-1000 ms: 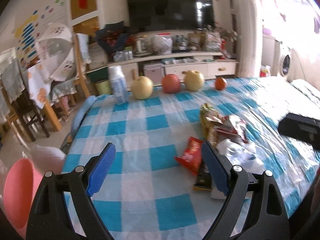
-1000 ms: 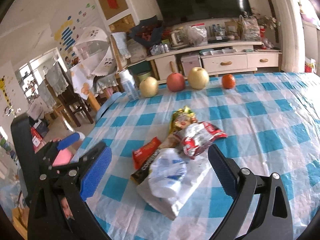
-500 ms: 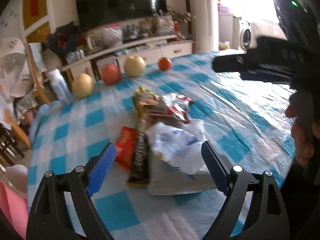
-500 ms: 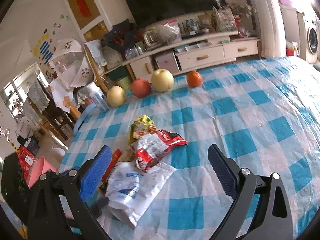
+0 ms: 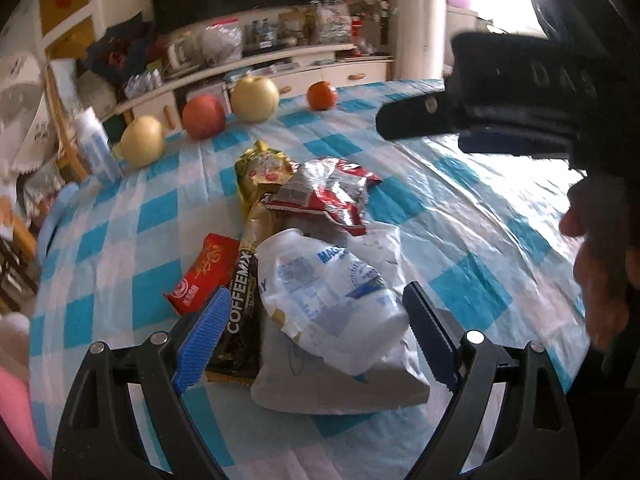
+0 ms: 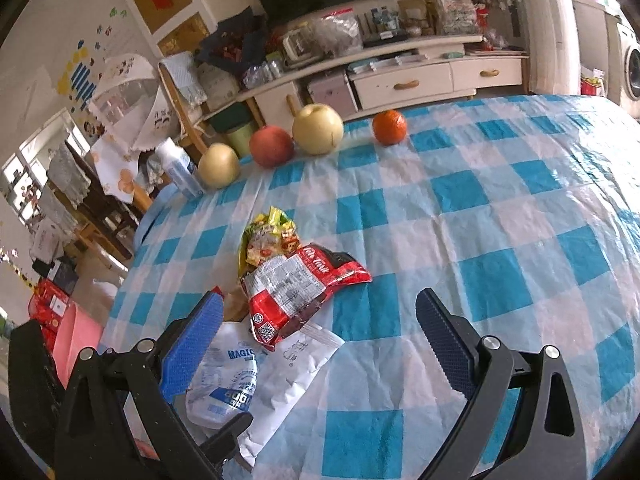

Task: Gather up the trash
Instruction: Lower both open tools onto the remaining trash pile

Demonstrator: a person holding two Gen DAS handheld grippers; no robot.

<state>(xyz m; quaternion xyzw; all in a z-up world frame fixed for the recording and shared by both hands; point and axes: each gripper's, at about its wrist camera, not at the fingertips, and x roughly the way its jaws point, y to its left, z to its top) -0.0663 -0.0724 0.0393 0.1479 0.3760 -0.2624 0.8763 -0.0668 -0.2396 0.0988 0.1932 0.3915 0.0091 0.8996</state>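
Note:
A heap of trash lies on the blue-checked table (image 5: 460, 216). In the left wrist view my left gripper (image 5: 316, 320) is open, its blue pads on either side of a white plastic bag with blue print (image 5: 332, 292). That bag rests on a white paper bag (image 5: 340, 388). Beside them lie a black coffee sachet (image 5: 240, 316), a red packet (image 5: 204, 272), a red-and-silver snack bag (image 5: 328, 196) and a gold wrapper (image 5: 260, 172). My right gripper (image 6: 320, 320) is open and hovers just short of the red snack bag (image 6: 296, 292), touching nothing. The white plastic bag (image 6: 228, 380) is at its left finger.
Along the table's far edge stand a pear (image 6: 318, 128), an apple (image 6: 271, 146), an orange (image 6: 389, 127), a yellow fruit (image 6: 219, 165) and a white bottle (image 6: 180, 168). A pink bin (image 6: 76, 336) stands on the floor at the left. A hand (image 5: 600, 280) holds the right gripper's body (image 5: 500, 112).
Both grippers have come forward and down toward the trash heap. The left view swung right, so the white bags now lie between its pads. The right gripper's body has entered its upper right.

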